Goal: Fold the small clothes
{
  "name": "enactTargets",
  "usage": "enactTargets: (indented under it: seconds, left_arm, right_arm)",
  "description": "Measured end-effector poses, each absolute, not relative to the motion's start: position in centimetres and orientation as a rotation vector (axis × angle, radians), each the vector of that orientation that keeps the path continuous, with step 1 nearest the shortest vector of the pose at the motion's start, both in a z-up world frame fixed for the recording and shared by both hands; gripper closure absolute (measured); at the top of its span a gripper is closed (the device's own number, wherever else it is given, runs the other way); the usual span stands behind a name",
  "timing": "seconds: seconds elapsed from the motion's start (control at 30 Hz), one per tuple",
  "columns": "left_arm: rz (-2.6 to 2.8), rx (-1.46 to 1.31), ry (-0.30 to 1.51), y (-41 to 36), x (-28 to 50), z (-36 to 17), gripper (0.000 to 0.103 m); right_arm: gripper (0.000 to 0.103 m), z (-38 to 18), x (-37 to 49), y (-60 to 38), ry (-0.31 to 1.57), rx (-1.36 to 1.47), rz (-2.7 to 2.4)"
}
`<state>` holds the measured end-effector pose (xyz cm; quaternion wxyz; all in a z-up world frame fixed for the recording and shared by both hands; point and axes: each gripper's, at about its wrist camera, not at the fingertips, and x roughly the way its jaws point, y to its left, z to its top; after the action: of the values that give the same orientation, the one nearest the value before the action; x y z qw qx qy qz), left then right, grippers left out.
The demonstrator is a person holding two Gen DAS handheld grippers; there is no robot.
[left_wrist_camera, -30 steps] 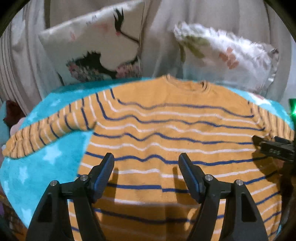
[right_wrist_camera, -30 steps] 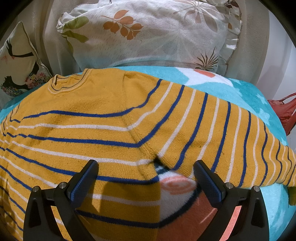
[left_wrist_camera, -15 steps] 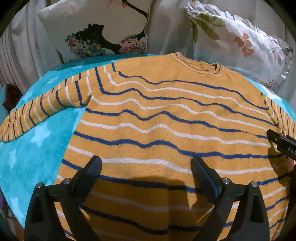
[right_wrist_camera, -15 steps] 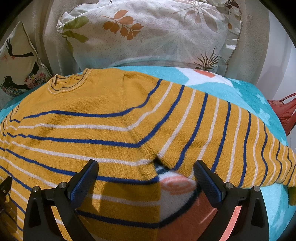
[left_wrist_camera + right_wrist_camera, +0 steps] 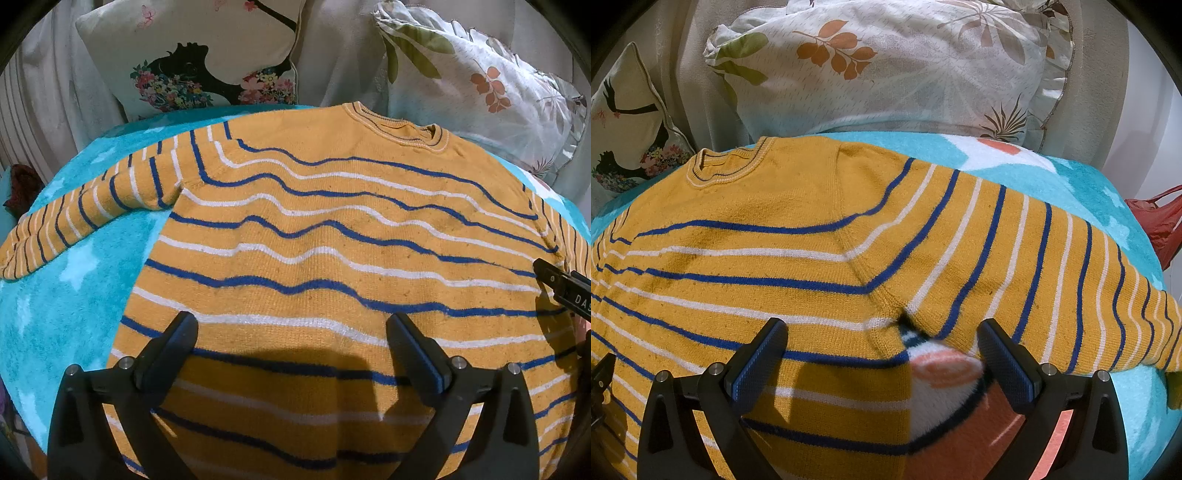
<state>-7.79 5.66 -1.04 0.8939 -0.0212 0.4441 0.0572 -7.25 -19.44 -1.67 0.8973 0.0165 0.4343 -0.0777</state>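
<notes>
The left gripper (image 5: 291,354) hangs over the lower body of the yellow striped sweater (image 5: 332,236), its 2 fingers (image 5: 177,343) spread as wide as they go after just opening; nothing is between the pads, only flat knit and their shadow beneath. To its left the sweater's side edge runs close by, and past it lies bare turquoise blanket (image 5: 66,302), open room up to the outstretched left sleeve (image 5: 92,210). At the far right edge of this view a black part of the other tool pokes in.

The right gripper (image 5: 882,354) sits over the sweater's right armpit, fingers (image 5: 1004,354) wide apart and holding nothing. The side seam and the underside of the right sleeve (image 5: 1034,266) meet between the fingers, with a white and orange patch of blanket showing just below. The sleeve stretches rightward to the blanket's edge, near a red bag (image 5: 1156,221).

Farther off, the collar (image 5: 727,166) lies near 2 pillows: a leaf-print pillow (image 5: 905,66) and a bird-print cushion (image 5: 207,59), both propped against pale fabric.
</notes>
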Motion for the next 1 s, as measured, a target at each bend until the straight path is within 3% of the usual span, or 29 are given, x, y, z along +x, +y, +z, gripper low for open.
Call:
enactTargets:
  seconds: [1.0]
  left_arm:
    - [0.111, -0.051, 0.919, 5.68, -7.82, -1.08, 0.0]
  right_arm:
    - [0.0, -1.58, -6.79, -19.65, 0.94, 0.033, -0.122]
